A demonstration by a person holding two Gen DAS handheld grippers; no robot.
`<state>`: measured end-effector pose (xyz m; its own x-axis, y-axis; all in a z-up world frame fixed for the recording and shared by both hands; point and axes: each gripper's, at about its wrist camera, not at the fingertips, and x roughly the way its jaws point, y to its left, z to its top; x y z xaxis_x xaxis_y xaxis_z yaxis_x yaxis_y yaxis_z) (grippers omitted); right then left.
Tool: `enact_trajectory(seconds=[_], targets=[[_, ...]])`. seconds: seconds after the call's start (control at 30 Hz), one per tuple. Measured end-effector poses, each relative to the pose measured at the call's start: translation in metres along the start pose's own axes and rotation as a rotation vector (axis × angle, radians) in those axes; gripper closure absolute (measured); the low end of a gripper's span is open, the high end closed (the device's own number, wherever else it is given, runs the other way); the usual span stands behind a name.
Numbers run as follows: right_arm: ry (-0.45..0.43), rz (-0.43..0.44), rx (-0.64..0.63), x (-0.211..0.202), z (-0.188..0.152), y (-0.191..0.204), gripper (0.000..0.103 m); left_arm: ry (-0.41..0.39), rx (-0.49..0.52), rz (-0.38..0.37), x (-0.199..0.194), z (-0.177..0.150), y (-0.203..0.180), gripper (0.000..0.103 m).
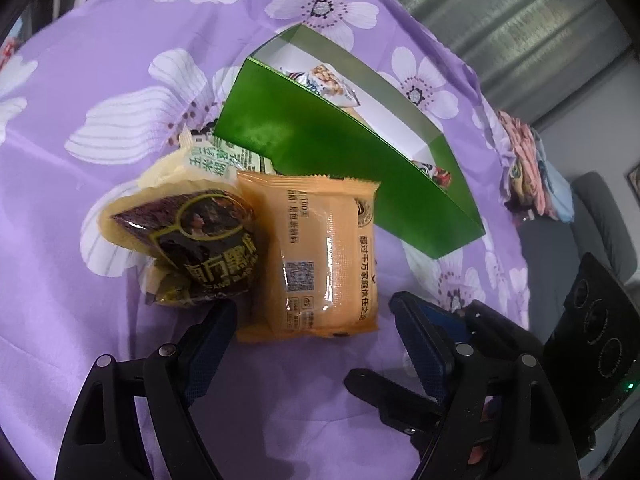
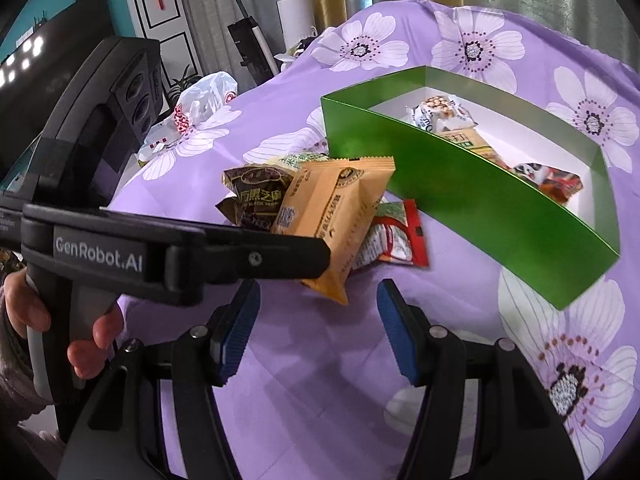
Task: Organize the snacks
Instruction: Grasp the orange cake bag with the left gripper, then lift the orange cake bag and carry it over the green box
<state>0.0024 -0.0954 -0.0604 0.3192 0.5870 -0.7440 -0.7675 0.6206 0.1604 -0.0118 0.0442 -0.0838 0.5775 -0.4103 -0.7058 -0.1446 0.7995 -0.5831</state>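
An orange packet (image 1: 320, 256) lies on the purple flowered cloth (image 1: 80, 200), its near end between the fingers of my left gripper (image 1: 312, 316). The jaws stand open and the pads do not press on it. A dark sesame packet (image 1: 192, 240) and a green-and-white packet (image 1: 216, 160) lie to its left. Behind them stands a green box (image 1: 332, 152) with several snacks inside. In the right wrist view my right gripper (image 2: 316, 296) is open and empty, just short of the orange packet (image 2: 340, 216). A red-and-white packet (image 2: 396, 236) lies beside it, in front of the green box (image 2: 460, 184).
The left gripper's black body (image 2: 100, 256) crosses the right wrist view, with a hand (image 2: 92, 340) on its grip. A white plastic bag (image 2: 208, 96) lies at the cloth's far left edge. An upright vacuum cleaner (image 2: 248, 40) stands beyond. Folded fabrics (image 1: 528, 168) lie past the cloth's right edge.
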Motion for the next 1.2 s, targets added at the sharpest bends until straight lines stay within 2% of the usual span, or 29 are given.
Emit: enact_trajectory(seconds=[0.23, 0.37, 0.43, 0.5, 0.83, 1.2], targets=[[-0.006, 0.030, -0.003, 0.009, 0.012, -0.001, 0.042, -0.006, -0.034, -0.023, 0.003, 0.005, 0.003, 0.022], [-0.006, 0.043, 0.001, 0.014, 0.015, -0.002, 0.043, -0.004, -0.027, -0.006, 0.004, 0.006, 0.001, 0.030], [-0.002, 0.054, 0.007, 0.017, 0.016, -0.002, 0.048, -0.003, -0.020, 0.007, 0.004, 0.005, 0.000, 0.037], [0.003, 0.049, 0.004, 0.019, 0.016, -0.002, 0.050, -0.001, -0.017, 0.013, 0.004, 0.006, 0.000, 0.040], [0.001, 0.029, -0.004, 0.021, 0.010, -0.004, 0.065, -0.012, 0.037, 0.071, 0.003, 0.003, -0.009, 0.043], [-0.065, 0.008, 0.016, -0.010, 0.000, 0.000, 0.066, -0.038, 0.129, 0.090, -0.014, -0.009, -0.040, 0.043]])
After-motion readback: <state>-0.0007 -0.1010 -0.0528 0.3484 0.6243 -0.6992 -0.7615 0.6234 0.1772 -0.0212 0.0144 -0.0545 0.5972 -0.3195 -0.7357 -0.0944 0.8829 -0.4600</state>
